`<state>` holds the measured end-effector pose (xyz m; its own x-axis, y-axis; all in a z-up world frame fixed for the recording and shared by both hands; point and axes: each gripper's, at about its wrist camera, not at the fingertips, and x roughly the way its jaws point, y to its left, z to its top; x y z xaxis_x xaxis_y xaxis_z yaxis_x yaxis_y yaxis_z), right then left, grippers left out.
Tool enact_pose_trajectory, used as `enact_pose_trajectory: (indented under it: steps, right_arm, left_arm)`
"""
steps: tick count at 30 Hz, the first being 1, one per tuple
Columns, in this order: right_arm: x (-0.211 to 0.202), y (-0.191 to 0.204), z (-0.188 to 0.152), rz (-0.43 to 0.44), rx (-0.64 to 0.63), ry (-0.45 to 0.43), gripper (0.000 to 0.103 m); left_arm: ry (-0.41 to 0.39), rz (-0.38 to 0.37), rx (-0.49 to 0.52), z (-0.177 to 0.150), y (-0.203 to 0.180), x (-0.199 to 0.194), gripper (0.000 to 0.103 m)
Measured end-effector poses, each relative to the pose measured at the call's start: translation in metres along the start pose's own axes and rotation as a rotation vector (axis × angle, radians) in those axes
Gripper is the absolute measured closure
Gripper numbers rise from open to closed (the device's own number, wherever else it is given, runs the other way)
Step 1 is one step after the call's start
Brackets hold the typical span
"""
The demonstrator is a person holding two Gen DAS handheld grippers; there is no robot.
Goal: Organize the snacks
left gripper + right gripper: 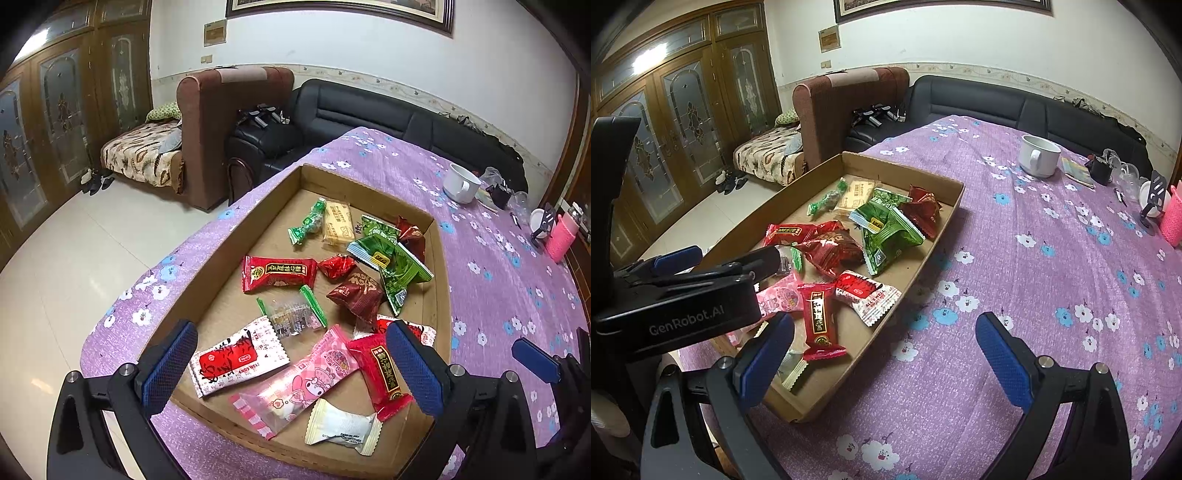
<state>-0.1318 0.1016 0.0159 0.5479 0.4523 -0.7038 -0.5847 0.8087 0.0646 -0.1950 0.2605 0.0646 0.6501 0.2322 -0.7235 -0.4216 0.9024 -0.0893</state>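
Left gripper (290,332): spread wide, holding nothing, low centre of frame over near end of tray (236,236). Right gripper (886,325): also wide, holding nothing, over bare tablecloth (1034,295) right of tray. All snacks in view inside tray, mixed by kind. Fits either a pile gathered in or one awaiting sorting; can't tell which.

If gripping: take one wrapper by its crimped end, approach flat, skip overlapped ones. Light tray prob. slides, so no dragging.

Count, near to far:
- white candy (341,428) x1
- pink packet (295,380) x1
- red-white packets (236,360) x2
- bright red bars (279,273) x2
- clear packet (291,314) x1
- small red candy (336,266) x1
- dark red packets (356,291) x2
- green packets (402,273) x2, poss. 3, overlapped
- green twist (308,221) x1
- yellow biscuit (336,223) x1

Mug (1039,155) x1, upper right.
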Motion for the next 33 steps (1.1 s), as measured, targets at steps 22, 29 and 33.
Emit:
enact_pose_trajectory:
  steps: [22,29,33]
  right_arm:
    - [0.003,0.002,-0.004,0.003,0.000,0.006,0.004]
    - [0.001,0.001,-0.004,0.013,0.008,-0.001,0.004]
    - [-0.008,-0.010,0.000,0.013,0.040,-0.028,0.004]
  left_arm:
    - [0.018,-0.013,-0.010,-0.002,0.000,0.006,0.000]
    - [-0.026,-0.011,-0.004,0.002,0.004,0.003,0.000]
    - [-0.082,0.016,0.034,0.009,0.001,-0.011,0.000]
